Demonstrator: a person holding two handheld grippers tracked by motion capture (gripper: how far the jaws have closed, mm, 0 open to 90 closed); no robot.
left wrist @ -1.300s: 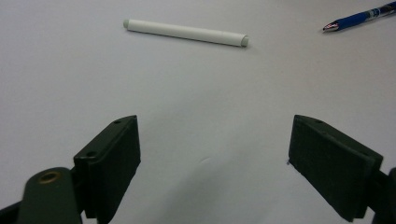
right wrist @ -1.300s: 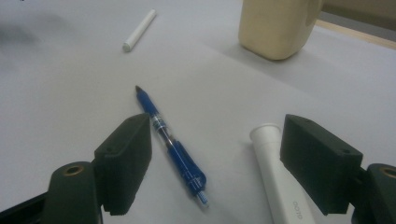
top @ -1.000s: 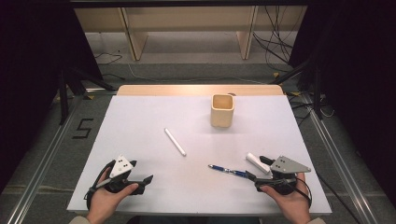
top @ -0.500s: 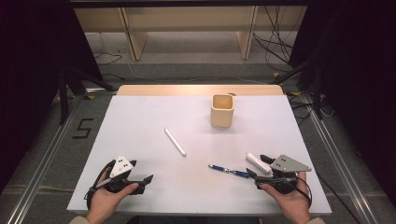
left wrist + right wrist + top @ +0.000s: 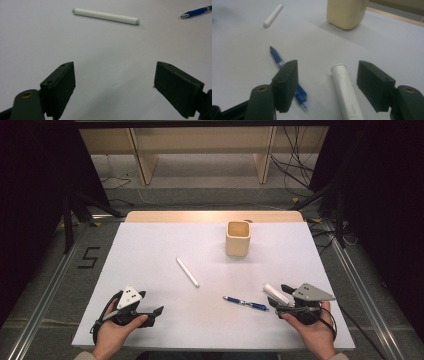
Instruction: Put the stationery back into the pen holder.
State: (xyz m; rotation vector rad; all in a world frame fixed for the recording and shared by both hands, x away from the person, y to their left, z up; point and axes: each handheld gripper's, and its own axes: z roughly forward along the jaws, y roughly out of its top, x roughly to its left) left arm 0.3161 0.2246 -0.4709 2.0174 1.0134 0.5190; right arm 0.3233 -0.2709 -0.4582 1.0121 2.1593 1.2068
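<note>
Closing in, the right gripper [image 5: 327, 85] straddles the white tube [image 5: 345, 93], whose length runs along between its fingers [image 5: 285, 83], pads not yet touching it; the left gripper [image 5: 113, 88] gapes wide, holding nothing, across the bench [image 5: 160, 250]

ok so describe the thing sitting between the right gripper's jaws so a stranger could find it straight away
On the white table, look at the near right corner, where the right gripper stands with jaws that have just been closing. Between them, untouched, lies a short, thick white plastic tube with a flared end. The blue pen beside it is thinner; the other white stick is slimmer and mid-table.
</note>
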